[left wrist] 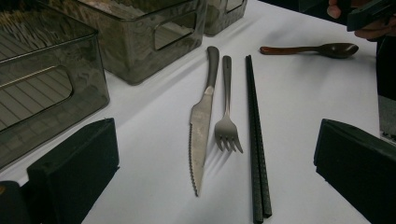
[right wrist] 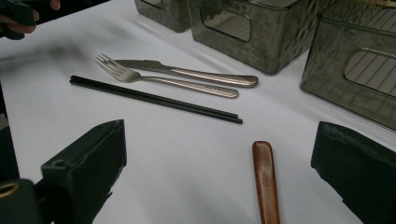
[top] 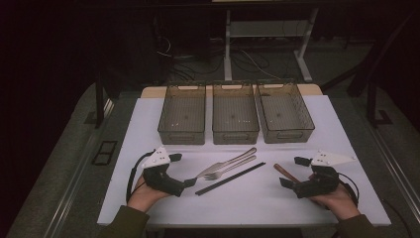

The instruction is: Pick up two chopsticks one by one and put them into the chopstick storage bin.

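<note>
Now both grippers, left and right, have fingers wide open, empty; the thin spoon may slip when pinched.

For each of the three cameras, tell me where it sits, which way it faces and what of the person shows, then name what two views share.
High view: above the person's side, looking forward and down at the table and three bins; both hands show, holding the left gripper and right gripper.
Left gripper view: on the left gripper, facing across the knife, fork and chopsticks toward the spoon.
Right gripper view: on the right gripper, over the spoon handle, facing the same cutlery.
Shared: both gripper views hold the knife, fork, chopsticks.
</note>
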Demonstrator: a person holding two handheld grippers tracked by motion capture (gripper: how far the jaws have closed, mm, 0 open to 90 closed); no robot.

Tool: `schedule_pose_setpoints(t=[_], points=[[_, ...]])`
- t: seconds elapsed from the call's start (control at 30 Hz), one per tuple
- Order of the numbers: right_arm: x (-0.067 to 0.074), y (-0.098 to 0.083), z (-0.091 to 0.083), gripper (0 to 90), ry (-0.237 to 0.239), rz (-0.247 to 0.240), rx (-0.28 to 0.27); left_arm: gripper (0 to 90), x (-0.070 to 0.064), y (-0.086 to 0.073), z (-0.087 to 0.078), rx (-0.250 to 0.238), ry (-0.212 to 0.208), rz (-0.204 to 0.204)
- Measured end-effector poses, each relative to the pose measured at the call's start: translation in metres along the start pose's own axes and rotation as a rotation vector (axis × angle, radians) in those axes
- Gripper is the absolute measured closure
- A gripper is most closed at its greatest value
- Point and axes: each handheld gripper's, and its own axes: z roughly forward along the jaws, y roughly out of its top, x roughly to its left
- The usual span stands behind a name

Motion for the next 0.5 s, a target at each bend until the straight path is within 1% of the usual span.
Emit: schedule_pose_setpoints(t=[0.23, 0.37, 0.43, 0.5], points=[[-0.0016, -0.0008, -0.0003, 2.8, -0.007, 0.001, -0.005, 0.0, -0.0002, 0.0017, 0.003, 0.014, 0.002, 0.005], [-0.0032, -0.0012, -0.0012, 2.8, -0.003, 0.005, -0.013, 0.0, -0.002, 0.0015, 0.0041, 0.023, 0.001, 0.018], [-0.0033, -0.0009, -0.0016, 2.9, 0.002, 0.005, -0.022, 0.0, -0.0024, 0.0018, 0.0042, 0.022, -0.002, 0.02], [-0.0031, -0.0009, -0.0009, 2.8, 0.002, 0.002, -0.018, 0.0, -0.0027, 0.0025, 0.0048, 0.022, -0.005, 0.019]])
